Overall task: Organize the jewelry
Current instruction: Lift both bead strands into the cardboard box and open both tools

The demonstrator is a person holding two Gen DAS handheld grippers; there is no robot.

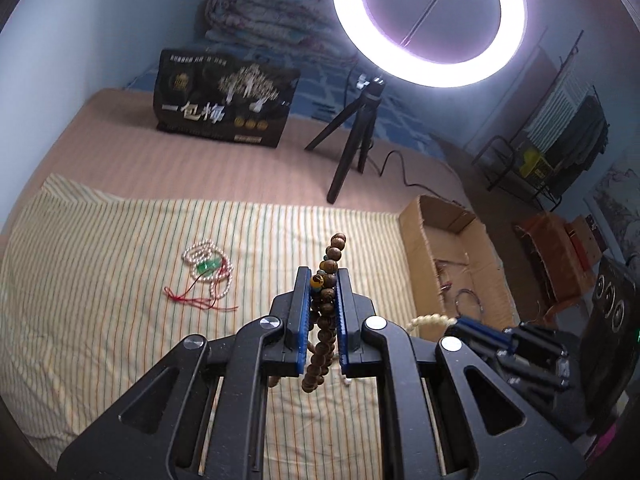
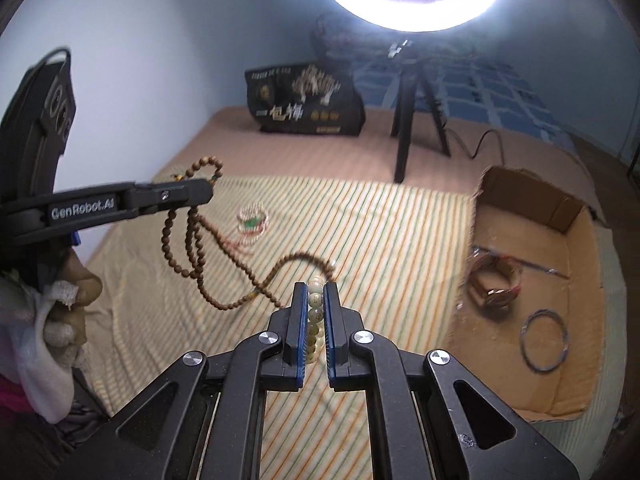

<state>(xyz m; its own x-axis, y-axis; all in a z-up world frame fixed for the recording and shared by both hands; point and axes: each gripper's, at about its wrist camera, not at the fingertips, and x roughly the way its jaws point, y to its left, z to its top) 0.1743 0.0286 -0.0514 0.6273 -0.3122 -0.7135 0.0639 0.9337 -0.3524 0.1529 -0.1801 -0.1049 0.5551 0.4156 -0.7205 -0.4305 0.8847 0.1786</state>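
My left gripper (image 1: 323, 276) is shut on a long brown wooden bead string (image 1: 325, 308), held above the striped cloth; in the right wrist view the string (image 2: 192, 248) hangs in loops from that gripper (image 2: 200, 190). My right gripper (image 2: 315, 290) is shut on a cream bead bracelet (image 2: 315, 320), also seen at the right of the left wrist view (image 1: 430, 320). A pearl necklace with a green pendant and red cord (image 1: 208, 268) lies on the cloth (image 2: 251, 224). An open cardboard box (image 2: 576, 320) at the right holds a metal bangle (image 2: 544, 340) and a reddish bracelet (image 2: 498, 284).
A ring light on a black tripod (image 1: 352, 148) stands behind the cloth with its cable trailing right. A black printed bag (image 1: 224, 100) stands at the back. Folded bedding lies by the wall. The striped cloth (image 1: 100, 280) covers the bed.
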